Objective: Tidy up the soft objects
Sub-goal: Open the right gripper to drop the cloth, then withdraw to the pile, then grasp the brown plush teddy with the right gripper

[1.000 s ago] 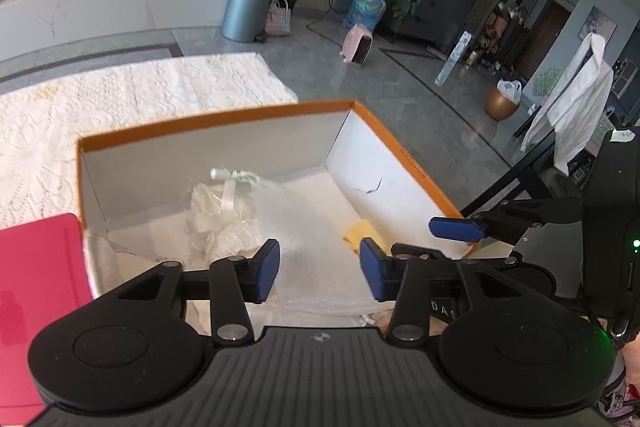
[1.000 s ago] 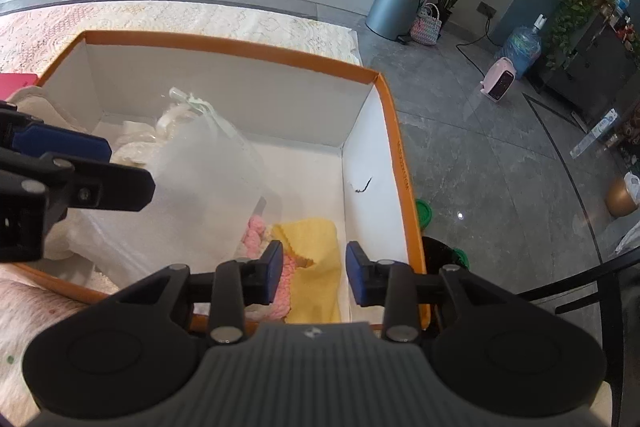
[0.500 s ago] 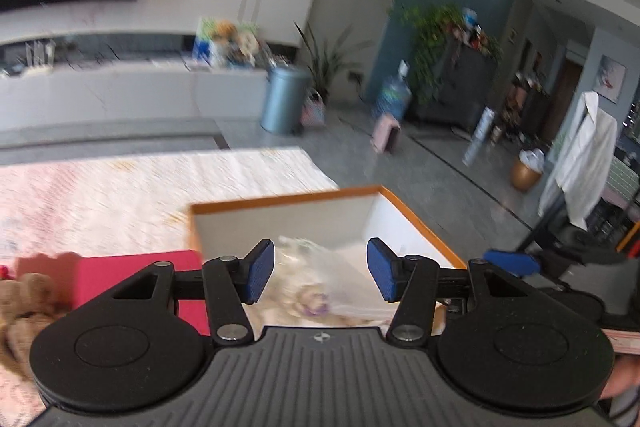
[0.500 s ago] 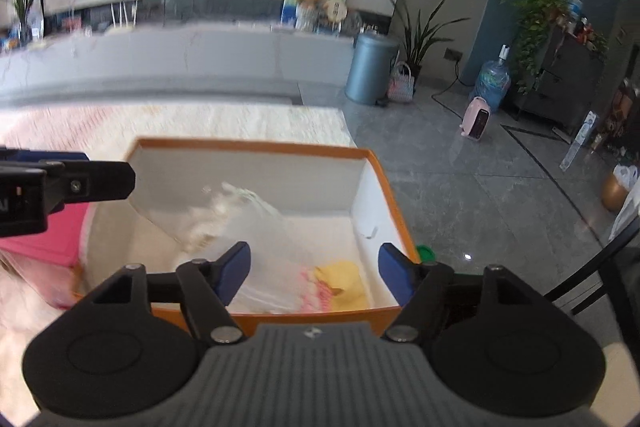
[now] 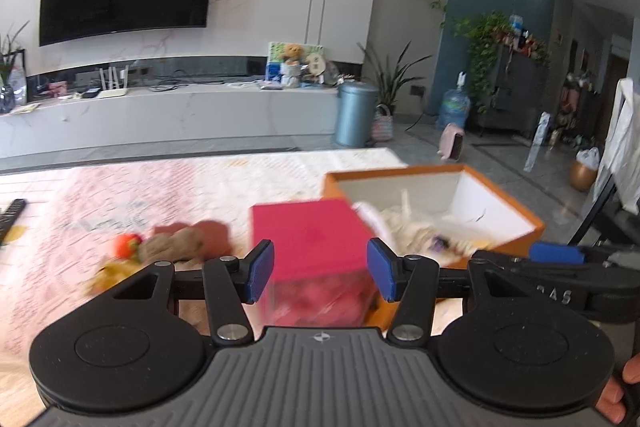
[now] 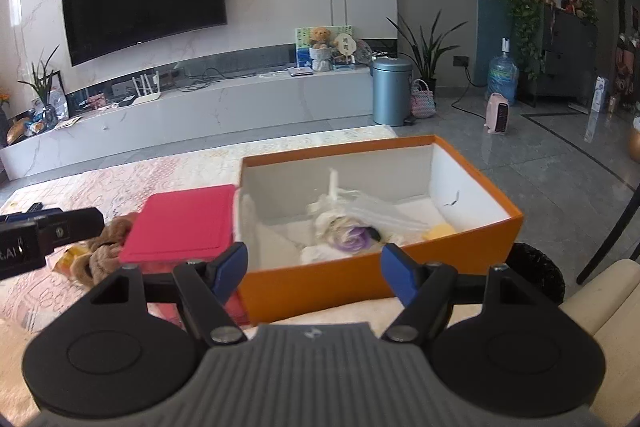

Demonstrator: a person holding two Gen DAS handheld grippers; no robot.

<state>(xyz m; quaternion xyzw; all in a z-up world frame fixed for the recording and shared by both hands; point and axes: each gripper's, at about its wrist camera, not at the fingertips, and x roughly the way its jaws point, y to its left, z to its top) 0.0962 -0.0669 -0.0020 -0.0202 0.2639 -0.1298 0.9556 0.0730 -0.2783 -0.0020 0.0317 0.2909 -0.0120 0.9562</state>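
— Where do our tools stand?

— The left tool [image 5: 320,273] has its jaws parted wide with nothing between the pads; its jaws have just been opening a little. The right tool [image 6: 312,273] is spread wider, also empty, and its jaws have just been opening too. Neither has hold of anything.

— And outward from there?

— Just past the left tool sits the pink box [image 5: 316,251], and to its right the orange box [image 6: 372,267], open-topped, white inside. The clear plastic bag [image 6: 380,213] with a white ribbon lies in it, beside a purple-and-white bundle [image 6: 352,235] and a yellow cloth [image 6: 440,230] by the right wall. These look already put away.

— So what is left for us to organize?

— The brown plush toy [image 5: 180,243] lies on the pink-patterned cloth [image 5: 120,195], left of the pink box, with a small orange-red soft piece [image 5: 126,245] touching its left end and something yellowish nearer us, too blurred to name.

— Which hand is nearer?

— The left, we judge. The plush lies ahead and to the left of the left tool; from the right tool it is well to the left, beyond the pink box [image 6: 184,223] and behind the left tool's finger [image 6: 52,227].

— Its long axis?

— Roughly left to right across our view, low and slumped. Which end is the head, we cannot tell. We would swing the left tool leftward and close across the short way.
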